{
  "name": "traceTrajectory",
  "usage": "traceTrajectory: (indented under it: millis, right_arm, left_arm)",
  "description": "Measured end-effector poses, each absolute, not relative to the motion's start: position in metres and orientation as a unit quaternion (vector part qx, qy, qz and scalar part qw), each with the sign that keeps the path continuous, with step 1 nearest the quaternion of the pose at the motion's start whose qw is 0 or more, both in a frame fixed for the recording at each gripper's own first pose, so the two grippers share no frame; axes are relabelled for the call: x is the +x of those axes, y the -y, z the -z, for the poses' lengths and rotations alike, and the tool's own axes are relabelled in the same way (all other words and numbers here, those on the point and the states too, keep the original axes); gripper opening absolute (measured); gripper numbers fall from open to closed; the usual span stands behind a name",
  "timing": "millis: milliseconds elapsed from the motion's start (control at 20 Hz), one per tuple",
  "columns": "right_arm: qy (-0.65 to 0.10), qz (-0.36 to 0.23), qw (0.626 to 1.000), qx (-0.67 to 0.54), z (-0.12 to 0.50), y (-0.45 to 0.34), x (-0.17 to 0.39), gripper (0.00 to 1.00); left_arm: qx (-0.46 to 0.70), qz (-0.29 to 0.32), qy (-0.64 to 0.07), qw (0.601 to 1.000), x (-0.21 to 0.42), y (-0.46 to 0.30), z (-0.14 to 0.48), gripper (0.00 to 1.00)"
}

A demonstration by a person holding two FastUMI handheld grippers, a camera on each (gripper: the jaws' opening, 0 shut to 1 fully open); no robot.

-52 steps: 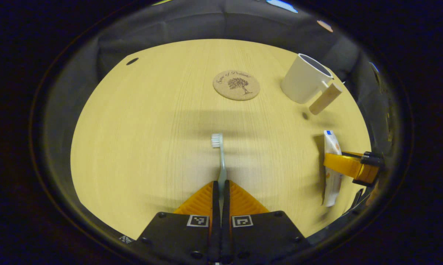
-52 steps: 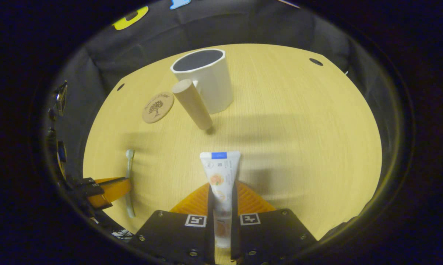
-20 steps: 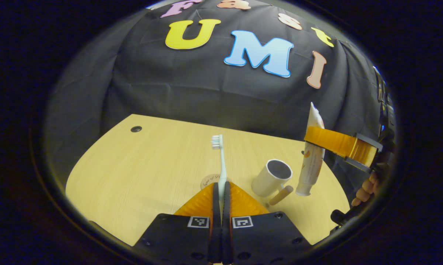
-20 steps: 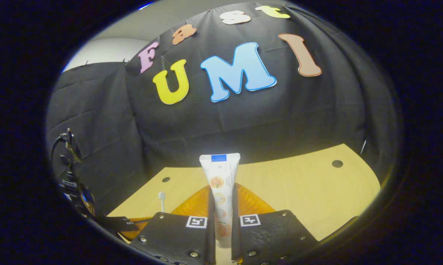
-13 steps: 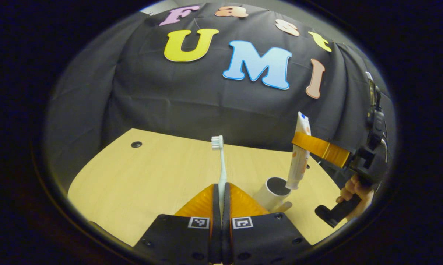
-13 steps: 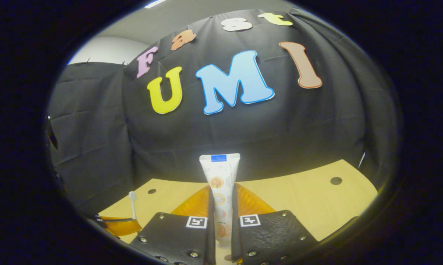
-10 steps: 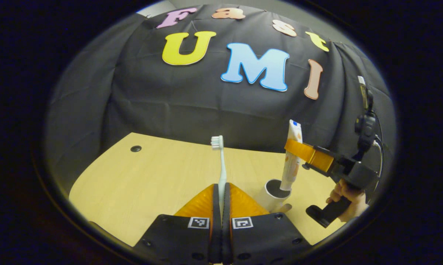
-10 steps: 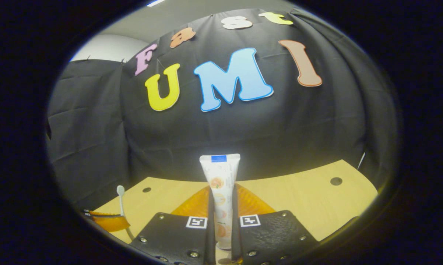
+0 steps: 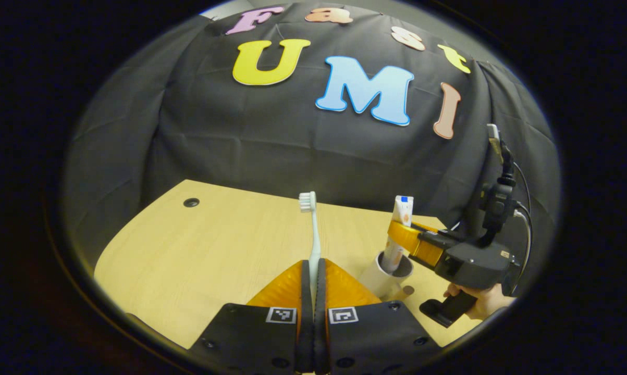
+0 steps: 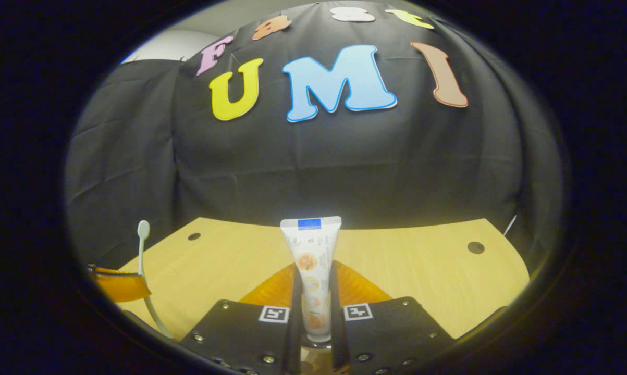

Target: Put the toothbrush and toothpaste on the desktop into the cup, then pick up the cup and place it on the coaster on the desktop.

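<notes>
In the left gripper view, the left hand-held gripper (image 9: 313, 265) has its two fingers pressed together on the lower handle of the toothbrush (image 9: 313, 229). The toothbrush stands upright between them, bristle head at the top, straight ahead of this hand-held gripper and above the table (image 9: 198, 250).

Ahead and to the right of the left hand-held gripper stands the cup (image 9: 383, 273) on the table, partly hidden behind that gripper's right finger. The toothpaste (image 9: 398, 229) stands upright over the cup, its lower end down inside the cup's mouth. The right hand-held gripper (image 9: 403, 237) reaches in from the right and clamps the tube about halfway up; a hand (image 9: 482, 304) grips its handle lower right. A cable runs up from the top of that gripper's body.

In the right gripper view, the right hand-held gripper (image 10: 313, 291) has both fingers closed against the sides of the toothpaste (image 10: 312, 265), which rises straight ahead between them with its flat crimped end uppermost. Just below the tube's bottom end a curved pale rim shows between the fingers; I cannot tell for certain that it is the cup. Far to the left of this hand-held gripper, the left hand-held gripper (image 10: 119, 285) shows with the toothbrush (image 10: 145, 271) standing in it. The table (image 10: 422, 271) spreads beyond, with small round holes near its far edge.
</notes>
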State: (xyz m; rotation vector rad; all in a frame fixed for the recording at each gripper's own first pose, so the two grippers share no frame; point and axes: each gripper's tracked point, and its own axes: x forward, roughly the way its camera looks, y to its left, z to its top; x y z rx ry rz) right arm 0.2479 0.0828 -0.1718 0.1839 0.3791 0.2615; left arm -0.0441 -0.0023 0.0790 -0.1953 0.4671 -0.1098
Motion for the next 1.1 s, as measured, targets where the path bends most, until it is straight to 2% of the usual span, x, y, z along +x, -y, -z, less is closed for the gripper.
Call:
traceTrajectory:
  millis: [500,800,850,950,1100]
  right_arm:
    - [-0.252,-0.146,0.954,0.064,0.203,-0.09,0.226,0.27]
    - [-0.25,-0.148,0.955,0.059,0.194,-0.091,0.22,0.39]
    - [-0.251,-0.145,0.955,0.06,0.193,-0.09,0.219,0.52]
    - [-0.251,-0.147,0.954,0.066,0.188,-0.09,0.216,0.66]
    - [-0.248,-0.144,0.955,0.077,0.174,-0.083,0.212,0.79]
  left_arm:
    - [-0.1,0.06,-0.23,0.966,-0.044,0.011,-0.08,0.08]
    - [-0.098,0.068,-0.223,0.968,-0.04,0.013,-0.081,0.08]
    - [-0.098,0.07,-0.222,0.968,-0.038,0.014,-0.081,0.08]
    - [-0.103,0.079,-0.217,0.967,-0.034,0.019,-0.081,0.08]
    - [-0.11,0.096,-0.209,0.967,-0.025,0.029,-0.082,0.08]
